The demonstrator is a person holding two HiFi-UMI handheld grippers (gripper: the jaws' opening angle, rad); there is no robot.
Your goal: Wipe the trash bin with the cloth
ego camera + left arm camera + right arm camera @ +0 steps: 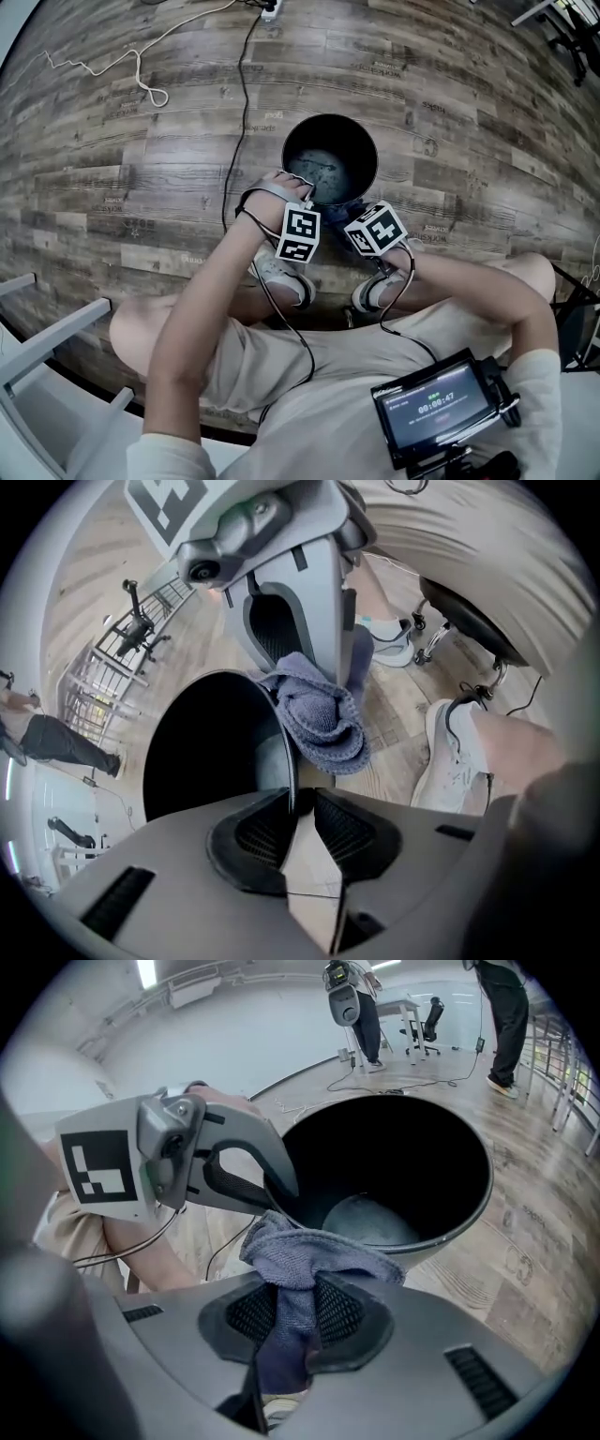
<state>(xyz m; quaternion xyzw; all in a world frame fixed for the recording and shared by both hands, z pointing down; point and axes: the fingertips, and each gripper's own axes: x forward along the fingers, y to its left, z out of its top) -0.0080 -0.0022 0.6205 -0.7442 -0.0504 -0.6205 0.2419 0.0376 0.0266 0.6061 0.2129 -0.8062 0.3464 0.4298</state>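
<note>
The cloth [309, 1258] is a soft, light, fuzzy blue-grey rag that folds and bunches up. It will not break, but it could slip out if only a corner is pinched, so the best place to grab it is the thick middle of the bunch. The right gripper [298, 1290] does just that: its jaws are closed on the cloth, and a puffy wad sticks out past the tips. That wad sits at the near edge of the trash bin [459, 1206], right by the rim on the outside. The trash bin is black, round and open at the top, and it stands upright on the wood floor [141, 187]. It looks thin and smooth, so I think it is light and could slide or tip when it is rubbed. The rim is a good place to hold it steady. The left gripper [298, 803] is there, its jaws nearly together with the thin rim wall between them, one jaw inside the bin and one outside. The pads seem to press on the rim, though that spot is dark and I cannot be fully sure. The two grippers are close side by side, with the cloth just beside the left gripper's jaws.
</note>
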